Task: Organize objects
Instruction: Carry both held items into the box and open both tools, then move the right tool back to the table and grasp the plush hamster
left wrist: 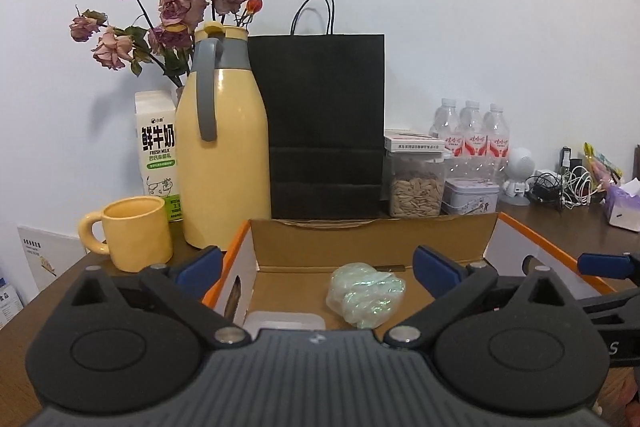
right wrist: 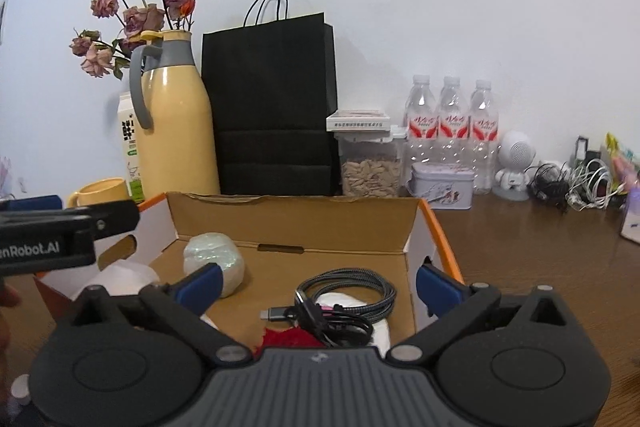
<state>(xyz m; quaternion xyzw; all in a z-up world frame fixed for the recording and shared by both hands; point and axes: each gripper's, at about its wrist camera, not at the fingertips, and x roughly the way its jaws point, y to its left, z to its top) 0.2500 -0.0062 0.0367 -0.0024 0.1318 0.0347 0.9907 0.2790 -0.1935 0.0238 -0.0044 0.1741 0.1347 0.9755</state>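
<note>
Left gripper: blue-padded fingers spread wide apart, nothing between the pads. Right gripper: blue-padded fingers likewise spread wide, gripping nothing.

Both grippers sit at the lower edge of their frames, over an open cardboard box with orange edging and white outer walls. In the left wrist view, a crumpled iridescent plastic bundle lies on the box floor at lower centre; a translucent plastic lid or container shows just left of it, partly hidden by the gripper body, so its nature is uncertain. In the right wrist view, the same box holds a coiled grey braided cable at lower centre, resting on a white item; beside it lie a tangle of black cord and a red fuzzy object, the latter mostly hidden.

Beyond the box, on the brown wooden worktop: a yellow ceramic mug at left, a yellow insulated jug with grey handle, a white milk carton, dried pink roses in the upper left, a black paper carrier bag at centre, a clear jar of seeds, a small printed tin, three clear water bottles with red labels, and a white round-headed figurine at right.
</note>
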